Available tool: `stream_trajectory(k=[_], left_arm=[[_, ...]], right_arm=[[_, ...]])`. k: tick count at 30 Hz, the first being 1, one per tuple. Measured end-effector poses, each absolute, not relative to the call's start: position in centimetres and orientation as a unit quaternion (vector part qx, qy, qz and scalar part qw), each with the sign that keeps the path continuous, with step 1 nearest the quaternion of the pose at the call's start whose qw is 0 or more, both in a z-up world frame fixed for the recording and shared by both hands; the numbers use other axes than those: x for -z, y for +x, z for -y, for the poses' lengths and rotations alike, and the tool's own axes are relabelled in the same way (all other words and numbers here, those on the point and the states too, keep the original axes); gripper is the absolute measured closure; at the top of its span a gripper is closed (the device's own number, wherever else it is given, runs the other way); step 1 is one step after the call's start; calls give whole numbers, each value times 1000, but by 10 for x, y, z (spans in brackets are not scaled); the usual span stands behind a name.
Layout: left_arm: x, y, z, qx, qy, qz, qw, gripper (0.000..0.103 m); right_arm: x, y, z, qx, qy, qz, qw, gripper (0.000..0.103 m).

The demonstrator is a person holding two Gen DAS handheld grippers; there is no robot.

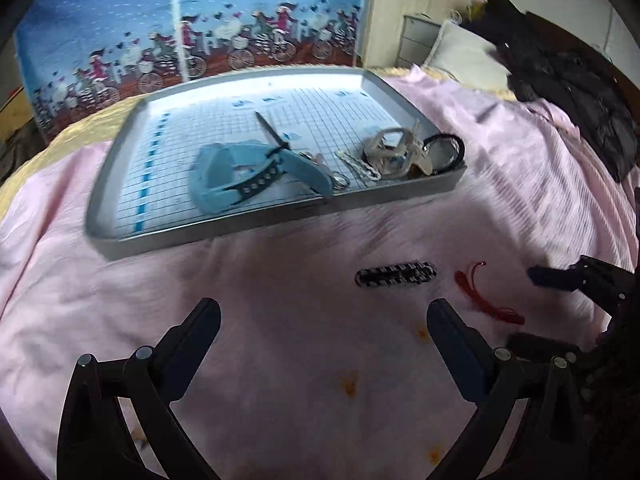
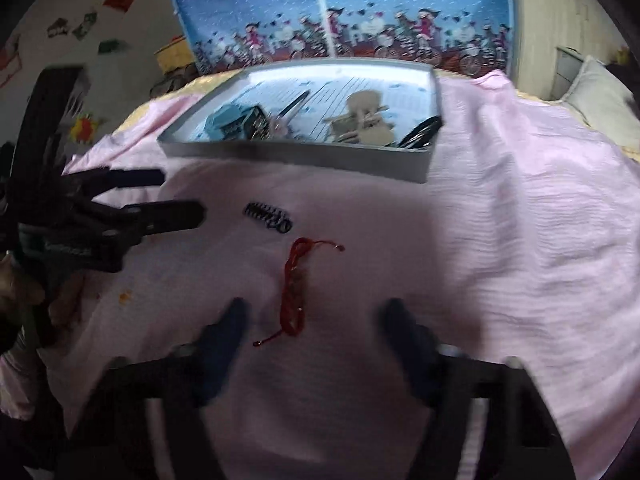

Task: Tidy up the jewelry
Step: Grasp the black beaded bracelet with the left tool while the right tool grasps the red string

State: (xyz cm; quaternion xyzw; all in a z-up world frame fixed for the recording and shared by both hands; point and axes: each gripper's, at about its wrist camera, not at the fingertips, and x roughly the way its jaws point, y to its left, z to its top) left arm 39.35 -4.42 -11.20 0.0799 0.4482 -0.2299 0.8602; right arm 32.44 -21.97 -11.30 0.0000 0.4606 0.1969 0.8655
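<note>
The left gripper [image 1: 324,320] is hovering over the pink bedsheet [image 1: 280,360] with its fingers spread wide, and it is holding nothing. Just ahead of its right finger a black-and-white bracelet [image 1: 396,274] is lying flat on the sheet, and a red string bracelet [image 1: 480,296] is lying a little to the right of it, apart from it. The right gripper [image 2: 316,316] is also standing wide open and empty, and the near end of the red string bracelet [image 2: 294,288] is lying between its two fingertips, not touching them as far as I can see. Farther back on the bed a shallow grey tray [image 1: 248,232] is sitting with a grid-printed bottom. Inside it a light blue strap [image 1: 224,180] and a thin dark pin [image 1: 272,132] are lying near the middle, and a white chain [image 1: 360,166], a cream hair claw [image 1: 400,148] and black hair ties [image 1: 444,152] are gathering in the right corner. Behind the tray a blue curtain [image 1: 160,20] with cyclists is hanging, and dark clothing [image 1: 568,80] is lying on the bed at the right.
</note>
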Motion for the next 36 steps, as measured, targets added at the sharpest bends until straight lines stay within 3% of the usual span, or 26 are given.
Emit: stream_trajectory(k=[3, 7, 18, 20, 22, 28, 36], left_arm=[[120, 400, 53, 242, 98, -447, 855, 2], [128, 406, 69, 258, 126, -442, 850, 2], [151, 420, 114, 306, 214, -430, 822, 3], [154, 425, 114, 309, 204, -435, 821, 9], [155, 429, 113, 317, 196, -441, 816, 25], [152, 423, 115, 343, 182, -449, 805, 53], [151, 429, 110, 359, 136, -490, 783, 55]], right_arm=[[117, 332, 218, -196, -11, -464, 864, 57], [120, 346, 229, -178, -4, -464, 868, 93], [117, 366, 258, -174, 46, -466, 866, 94], [119, 368, 264, -173, 67, -471, 862, 94], [120, 368, 268, -174, 79, -474, 860, 94], [120, 368, 267, -182, 82, -478, 855, 94], [123, 371, 269, -189, 100, -487, 847, 94]])
